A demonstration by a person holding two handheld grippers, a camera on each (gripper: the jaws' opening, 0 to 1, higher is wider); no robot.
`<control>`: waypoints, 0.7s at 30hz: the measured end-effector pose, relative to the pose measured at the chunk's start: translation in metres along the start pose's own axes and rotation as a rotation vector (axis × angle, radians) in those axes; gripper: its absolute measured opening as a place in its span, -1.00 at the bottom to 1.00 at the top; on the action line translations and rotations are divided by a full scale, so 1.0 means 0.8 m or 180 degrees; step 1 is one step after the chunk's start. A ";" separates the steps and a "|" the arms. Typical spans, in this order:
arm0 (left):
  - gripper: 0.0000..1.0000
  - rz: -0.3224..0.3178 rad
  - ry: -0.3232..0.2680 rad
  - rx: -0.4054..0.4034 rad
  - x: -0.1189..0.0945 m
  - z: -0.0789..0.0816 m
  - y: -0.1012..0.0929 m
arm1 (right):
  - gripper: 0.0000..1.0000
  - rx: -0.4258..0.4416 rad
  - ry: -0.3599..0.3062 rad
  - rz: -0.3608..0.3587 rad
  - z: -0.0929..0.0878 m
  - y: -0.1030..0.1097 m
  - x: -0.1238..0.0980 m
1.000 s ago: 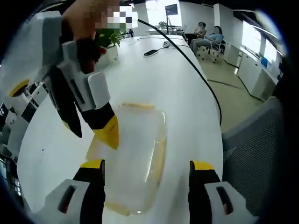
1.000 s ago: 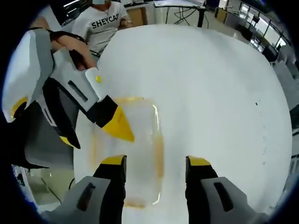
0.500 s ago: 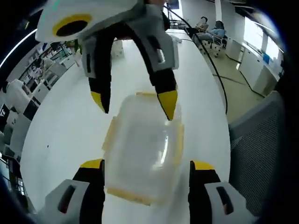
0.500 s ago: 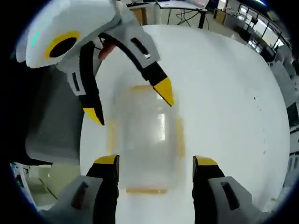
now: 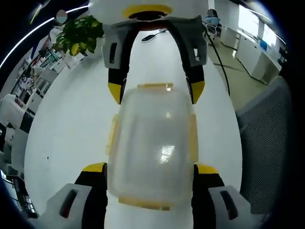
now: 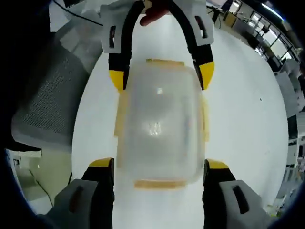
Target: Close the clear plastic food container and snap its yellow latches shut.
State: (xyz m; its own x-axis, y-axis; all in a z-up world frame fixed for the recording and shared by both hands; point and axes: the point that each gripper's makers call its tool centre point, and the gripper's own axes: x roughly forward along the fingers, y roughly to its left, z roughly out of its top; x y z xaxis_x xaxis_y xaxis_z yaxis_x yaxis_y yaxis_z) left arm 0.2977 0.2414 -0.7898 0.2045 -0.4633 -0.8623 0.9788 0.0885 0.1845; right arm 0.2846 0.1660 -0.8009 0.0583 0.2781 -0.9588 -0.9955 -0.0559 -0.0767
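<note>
Two open grippers straddle opposite ends of the container [image 5: 152, 143].

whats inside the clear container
Nothing visible: through the frosted lid of the container only white shows, apparently the table beneath. The plastic is hazy, so something small or pale could be missed.

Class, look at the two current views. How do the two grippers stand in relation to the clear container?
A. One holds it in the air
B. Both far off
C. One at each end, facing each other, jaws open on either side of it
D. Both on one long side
C: in the left gripper view the left gripper brackets the container's near end and the right gripper its far end, jaws open.
</note>
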 end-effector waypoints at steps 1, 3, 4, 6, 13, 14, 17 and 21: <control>0.38 -0.0007 0.0006 -0.0006 0.000 0.000 0.000 | 0.44 -0.0014 -0.0007 -0.0007 0.000 -0.003 -0.001; 0.37 -0.0008 0.0017 -0.0010 0.000 0.000 0.000 | 0.43 0.0011 -0.0064 0.0013 -0.001 -0.004 -0.001; 0.37 -0.0011 0.0020 -0.0018 -0.001 0.000 0.000 | 0.43 0.0015 -0.0082 0.0017 0.000 -0.004 -0.002; 0.37 -0.0012 0.0023 -0.0022 0.000 0.000 0.000 | 0.42 0.0004 -0.0079 0.0016 0.001 -0.004 -0.001; 0.36 0.0003 -0.0001 -0.0049 0.000 -0.001 0.000 | 0.42 -0.0043 0.0042 0.0024 0.001 -0.003 -0.001; 0.36 0.0004 0.0001 -0.0050 0.000 -0.001 0.000 | 0.41 -0.0043 0.0036 0.0026 0.001 -0.003 -0.001; 0.36 0.0004 0.0009 -0.0048 -0.001 0.000 0.000 | 0.41 -0.0034 -0.0019 0.0031 0.001 -0.003 -0.001; 0.36 0.0017 0.0000 -0.0058 -0.001 0.000 0.000 | 0.42 -0.0037 -0.0016 0.0038 0.002 -0.004 0.000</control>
State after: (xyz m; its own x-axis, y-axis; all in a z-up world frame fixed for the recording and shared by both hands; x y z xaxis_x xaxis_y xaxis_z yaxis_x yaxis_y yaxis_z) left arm 0.2973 0.2419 -0.7897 0.2097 -0.4628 -0.8613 0.9777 0.1071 0.1805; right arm 0.2874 0.1676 -0.8006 0.0461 0.2822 -0.9582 -0.9952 -0.0703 -0.0686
